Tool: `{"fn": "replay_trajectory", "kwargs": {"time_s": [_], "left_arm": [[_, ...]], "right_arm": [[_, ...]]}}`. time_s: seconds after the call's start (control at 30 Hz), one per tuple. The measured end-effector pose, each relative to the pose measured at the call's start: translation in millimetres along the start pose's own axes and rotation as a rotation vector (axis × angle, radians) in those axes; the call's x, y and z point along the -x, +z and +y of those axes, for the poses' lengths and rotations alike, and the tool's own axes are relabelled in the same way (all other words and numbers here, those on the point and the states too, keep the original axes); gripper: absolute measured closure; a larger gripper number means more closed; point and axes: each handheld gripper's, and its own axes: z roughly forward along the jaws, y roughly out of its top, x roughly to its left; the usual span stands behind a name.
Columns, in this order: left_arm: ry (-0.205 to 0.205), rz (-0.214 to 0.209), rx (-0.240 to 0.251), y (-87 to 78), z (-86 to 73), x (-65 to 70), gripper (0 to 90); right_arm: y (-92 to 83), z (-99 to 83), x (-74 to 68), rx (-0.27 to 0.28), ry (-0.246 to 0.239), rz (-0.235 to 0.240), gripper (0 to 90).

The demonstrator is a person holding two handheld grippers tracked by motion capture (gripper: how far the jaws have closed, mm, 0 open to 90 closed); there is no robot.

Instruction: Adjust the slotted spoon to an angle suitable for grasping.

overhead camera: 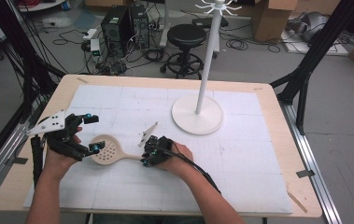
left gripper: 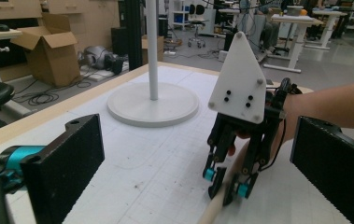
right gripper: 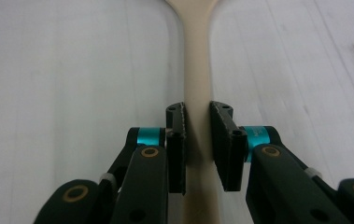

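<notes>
My right claw [right gripper: 197, 140] is clamped on the slim handle of the cream plastic slotted spoon [overhead camera: 110, 152], which lies flat on the white gridded mat [overhead camera: 240, 154] in front of the white rack stand [overhead camera: 198, 114]. My left claw [overhead camera: 92, 133] stands wide open around its perforated bowl. No lettering is readable anywhere.

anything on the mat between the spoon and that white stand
Nothing visible does. The slotted spoon lies flat with the right tool shut on its handle, and the mat between it and the white stand is bare. The left tool sits open on the far side.
</notes>
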Motion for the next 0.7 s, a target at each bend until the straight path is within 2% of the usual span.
{"fn": "replay_trajectory", "kwargs": {"time_s": [0.1,0.13,0.17,0.23,0.3,0.37,0.4,0.43,0.47,0.53,0.7], "left_arm": [[-0.002,0.002,0.000,-0.9,0.0,-0.3,3.4],[0.002,0.003,-0.001,-1.4,0.0,-0.7,3.4],[0.001,0.002,-0.002,-1.7,0.0,-0.9,3.4],[-0.002,0.003,-0.002,-2.2,-0.2,-1.1,3.4],[-0.001,0.005,-0.004,-2.2,-0.2,-1.0,3.4],[-0.001,0.004,-0.003,-1.9,-0.2,-0.6,3.4],[0.002,0.004,-0.005,-1.7,0.0,-0.4,3.4],[0.002,0.004,-0.005,-1.7,0.0,-0.4,3.4],[0.000,0.002,-0.004,-1.4,-0.1,-0.2,3.4],[0.000,0.001,-0.008,-0.7,-0.2,0.2,3.4],[-0.004,-0.001,-0.011,1.7,-0.7,0.3,3.4]], "right_arm": [[6.3,8.3,-0.3,0.002,-0.003,0.015,75.6],[6.2,7.8,0.3,0.008,0.001,0.020,72.5],[3.0,6.0,1.8,0.016,0.022,0.020,66.2],[-5.9,1.5,4.4,0.032,0.056,0.027,62.8],[-19.7,-6.4,4.8,0.049,0.066,0.003,59.7],[-33.7,-16.9,4.6,0.049,0.078,-0.004,59.0],[-46.3,-31.2,2.8,0.042,0.084,-0.018,58.7],[-49.4,-36.1,2.6,0.040,0.088,-0.015,58.9],[-49.4,-36.1,2.6,0.040,0.088,-0.015,58.9],[-55.3,-53.4,-1.0,0.010,0.094,-0.015,62.7],[-52.8,-59.9,-1.8,0.002,0.085,-0.011,66.3]]}}
